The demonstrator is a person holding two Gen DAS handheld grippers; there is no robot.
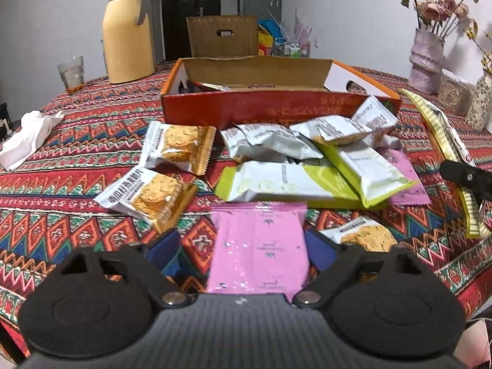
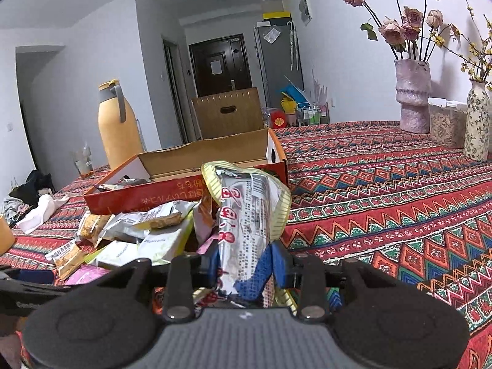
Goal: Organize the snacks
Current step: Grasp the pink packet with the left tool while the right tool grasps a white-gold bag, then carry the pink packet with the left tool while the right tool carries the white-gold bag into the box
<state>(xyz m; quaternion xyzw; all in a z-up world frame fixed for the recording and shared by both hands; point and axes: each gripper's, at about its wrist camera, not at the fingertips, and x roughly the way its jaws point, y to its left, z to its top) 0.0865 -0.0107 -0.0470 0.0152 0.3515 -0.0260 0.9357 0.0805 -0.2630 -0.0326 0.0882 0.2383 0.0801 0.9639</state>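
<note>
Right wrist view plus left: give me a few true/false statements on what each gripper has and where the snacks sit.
1. The right gripper is shut on the yellow-edged snack packet. True.
2. The pink packet lies between the left gripper's fingers. True; whether the pads press it cannot be told.
3. The red cardboard box is full to the brim. False: only a few items show at one end.
4. The loose packets are piled behind the box. False: they lie in front of it on the patterned tablecloth.
5. The yellow thermos jug lies on its side. False: it stands upright.
</note>
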